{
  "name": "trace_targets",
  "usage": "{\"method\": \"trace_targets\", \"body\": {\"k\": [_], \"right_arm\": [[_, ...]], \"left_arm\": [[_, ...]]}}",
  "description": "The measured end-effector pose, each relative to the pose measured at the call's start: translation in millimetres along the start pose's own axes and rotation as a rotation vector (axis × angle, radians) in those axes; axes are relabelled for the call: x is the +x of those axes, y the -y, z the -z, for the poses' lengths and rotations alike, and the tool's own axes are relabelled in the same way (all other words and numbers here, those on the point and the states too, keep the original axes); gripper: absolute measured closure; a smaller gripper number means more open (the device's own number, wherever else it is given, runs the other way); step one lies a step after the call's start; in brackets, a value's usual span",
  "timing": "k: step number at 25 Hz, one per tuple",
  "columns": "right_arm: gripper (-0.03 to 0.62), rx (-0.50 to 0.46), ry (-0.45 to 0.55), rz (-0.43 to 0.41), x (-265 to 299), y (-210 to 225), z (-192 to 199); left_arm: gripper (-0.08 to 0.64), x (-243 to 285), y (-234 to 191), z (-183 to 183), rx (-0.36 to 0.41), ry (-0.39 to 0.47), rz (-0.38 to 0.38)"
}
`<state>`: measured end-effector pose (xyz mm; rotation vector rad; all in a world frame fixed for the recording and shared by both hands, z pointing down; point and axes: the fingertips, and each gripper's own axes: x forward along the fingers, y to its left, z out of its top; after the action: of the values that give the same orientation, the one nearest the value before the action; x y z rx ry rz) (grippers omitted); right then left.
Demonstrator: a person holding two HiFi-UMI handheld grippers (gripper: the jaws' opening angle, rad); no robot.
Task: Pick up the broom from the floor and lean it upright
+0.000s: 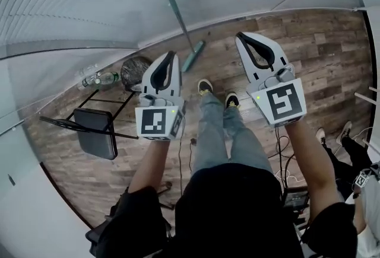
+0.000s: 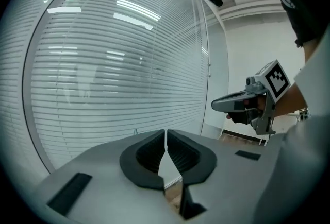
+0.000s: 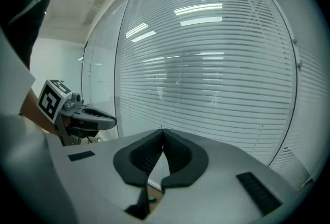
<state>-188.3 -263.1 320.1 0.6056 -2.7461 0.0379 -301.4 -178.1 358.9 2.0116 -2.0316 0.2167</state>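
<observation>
The broom (image 1: 181,26) stands leaned against the blind-covered wall. Its teal head (image 1: 193,55) rests on the wooden floor and its thin handle slants up to the left. My left gripper (image 1: 171,56) is held up in front of me, shut and empty, to the left of the broom head. My right gripper (image 1: 240,36) is also raised, shut and empty, to the right of the broom. In the left gripper view the jaws (image 2: 165,134) meet in front of the blinds, with the right gripper (image 2: 242,102) beside them. The right gripper view shows closed jaws (image 3: 162,131) and the left gripper (image 3: 94,118).
A black folding chair (image 1: 95,130) stands at the left, with bottles (image 1: 101,79) and a dark round basket (image 1: 135,67) by the wall. My feet (image 1: 217,92) are on the floor below the broom. Another person's legs (image 1: 347,144) and cables (image 1: 284,150) are at the right.
</observation>
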Motion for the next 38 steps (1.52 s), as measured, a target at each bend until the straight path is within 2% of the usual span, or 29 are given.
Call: {"method": "trace_targets", "body": {"k": [5, 8, 14, 18, 22, 25, 31, 38], "right_arm": [[0.575, -0.024, 0.035, 0.005, -86.3, 13.3, -50.6], [0.575, -0.008, 0.094, 0.021, -136.6, 25.1, -83.5], [0.575, 0.035, 0.175, 0.114, -228.7, 57.4, -127.1], [0.575, 0.074, 0.218, 0.179, -276.6, 71.9, -123.2], [0.574, 0.111, 0.228, 0.233, -308.0, 67.2, -106.4], [0.575, 0.146, 0.222, 0.254, -318.7, 70.9, -95.6], [0.574, 0.149, 0.255, 0.243, -319.7, 80.6, -101.8], [0.575, 0.123, 0.275, 0.227, -323.2, 76.3, -109.5]], "left_arm": [[0.54, -39.2, 50.2, -60.3, -0.009, 0.066, 0.024], [0.54, -65.4, 77.9, -91.2, -0.003, 0.086, 0.038], [0.54, -95.5, 127.1, -143.2, 0.015, 0.155, 0.067], [0.54, -107.6, 159.9, -157.4, 0.018, 0.182, 0.093], [0.54, -127.7, 178.4, -158.9, 0.019, 0.203, 0.104], [0.54, -130.9, 191.2, -166.5, 0.076, 0.22, 0.113], [0.54, -129.5, 205.3, -182.6, 0.118, 0.243, 0.128], [0.54, -137.6, 201.0, -186.1, 0.073, 0.249, 0.107]]}}
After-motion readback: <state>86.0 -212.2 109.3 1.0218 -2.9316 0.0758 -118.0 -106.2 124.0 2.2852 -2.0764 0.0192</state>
